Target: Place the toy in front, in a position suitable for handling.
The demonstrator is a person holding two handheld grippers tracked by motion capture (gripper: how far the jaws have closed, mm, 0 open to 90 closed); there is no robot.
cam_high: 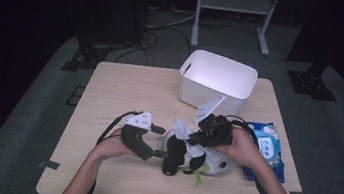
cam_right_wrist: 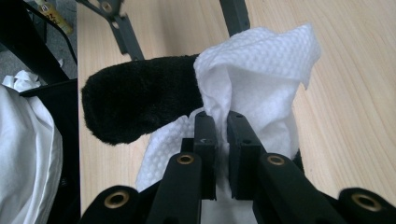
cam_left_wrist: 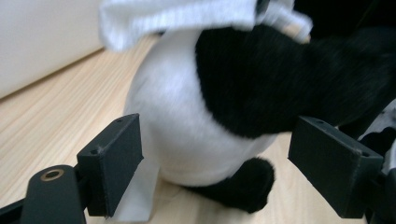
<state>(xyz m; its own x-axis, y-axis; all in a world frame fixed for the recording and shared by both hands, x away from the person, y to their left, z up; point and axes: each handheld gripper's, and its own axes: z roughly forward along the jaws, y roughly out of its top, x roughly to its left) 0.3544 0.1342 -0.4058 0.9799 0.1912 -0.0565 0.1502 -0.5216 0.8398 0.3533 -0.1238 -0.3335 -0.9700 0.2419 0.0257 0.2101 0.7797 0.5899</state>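
Observation:
A black-and-white panda plush (cam_high: 187, 154) lies on the wooden table (cam_high: 125, 91) between the person's two hands. My left gripper (cam_high: 158, 140) is open, and in the left gripper view its two pads (cam_left_wrist: 114, 161) stand on either side of the plush's white belly (cam_left_wrist: 187, 130) without squeezing it. My right gripper (cam_high: 195, 136) comes in from the right above the plush. It is shut on a white textured wipe (cam_right_wrist: 261, 70), which drapes over a black plush limb (cam_right_wrist: 140, 100). The wipe (cam_left_wrist: 177, 16) hangs over the top of the plush.
A white plastic bin (cam_high: 217, 80) stands at the back of the table, just behind the hands. A blue pack of wipes (cam_high: 266, 147) lies at the right edge beside the right hand. Cables trail from both grippers toward the person.

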